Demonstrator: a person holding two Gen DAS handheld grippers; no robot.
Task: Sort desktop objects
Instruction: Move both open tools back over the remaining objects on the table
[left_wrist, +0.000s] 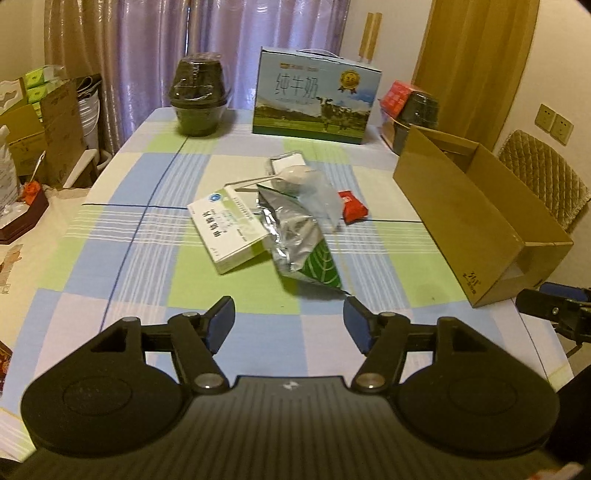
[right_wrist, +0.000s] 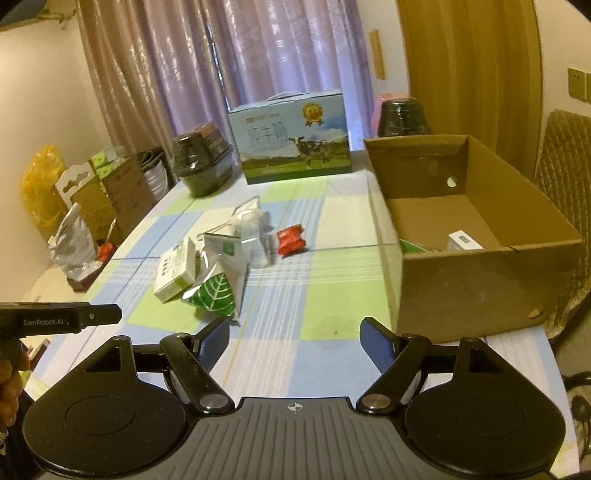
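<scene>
Both the left gripper (left_wrist: 289, 320) and the right gripper (right_wrist: 294, 339) are held spread and empty above the table's (left_wrist: 122, 258) near edge. The foil pouch (left_wrist: 300, 248), mid-table and overlapping the medicine box (left_wrist: 226, 233), is judged light, crinkly and slippery, best pinched at its near corner. The spoon bag (left_wrist: 308, 184) and red packet (left_wrist: 353, 206) crowd behind; the carton (right_wrist: 476, 236) stands at the right edge.

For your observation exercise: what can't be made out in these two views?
- Cardboard box interior: left wrist view, hidden by its near wall.
- White box inside it: right wrist view, partly hidden behind the front wall; label too small.
- Medicine box print: blurred in both.
- Clear bag contents: indistinct.
</scene>
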